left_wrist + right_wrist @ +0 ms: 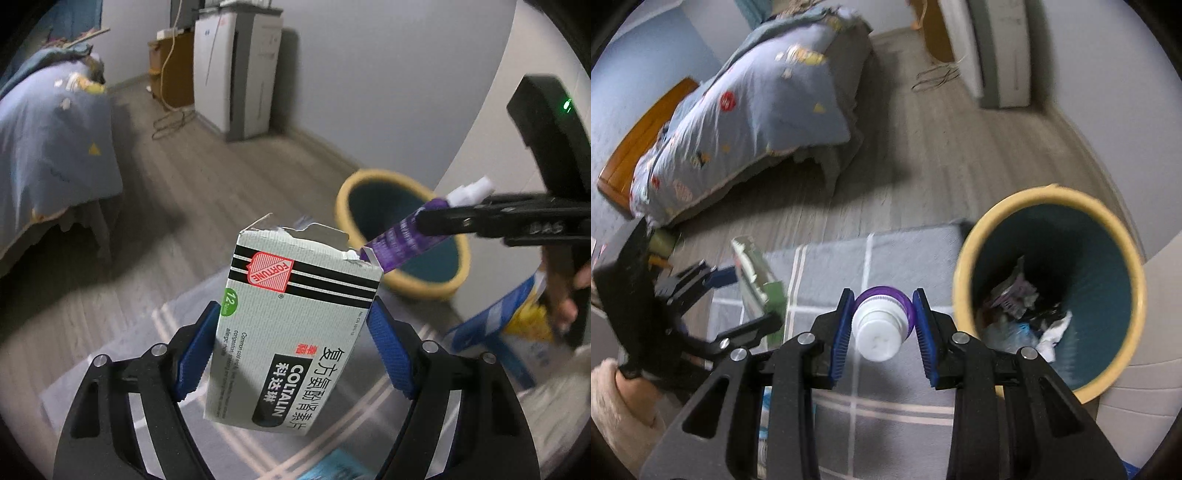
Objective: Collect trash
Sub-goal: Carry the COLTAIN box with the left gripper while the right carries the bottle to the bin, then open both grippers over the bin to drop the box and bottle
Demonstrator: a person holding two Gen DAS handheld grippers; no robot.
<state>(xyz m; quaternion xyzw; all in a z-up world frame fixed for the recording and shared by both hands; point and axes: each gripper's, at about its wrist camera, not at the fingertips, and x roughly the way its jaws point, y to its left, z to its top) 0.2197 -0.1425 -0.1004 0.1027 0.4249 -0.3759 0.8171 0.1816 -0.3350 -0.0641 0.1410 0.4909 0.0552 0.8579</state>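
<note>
My left gripper [293,321] is shut on a torn white-and-green medicine box [295,328] and holds it above the grey rug. My right gripper [882,314] is shut on a purple tube [884,301] with a white cap, end-on to its camera. In the left wrist view the right gripper [424,221] holds the tube [402,236] over the near rim of the bin. The yellow-rimmed teal bin [964,280] stands to the right of the rug; it also shows in the left wrist view [428,286]. It holds crumpled wrappers and paper [1023,317]. The left gripper with the box [759,273] shows at the left of the right wrist view.
A bed with a blue quilt [757,107] stands at the back left. A white appliance [236,70] and a wooden cabinet [173,66] stand against the far wall, with a loose cable [170,122] on the floor. A blue-and-yellow package [509,325] lies at right.
</note>
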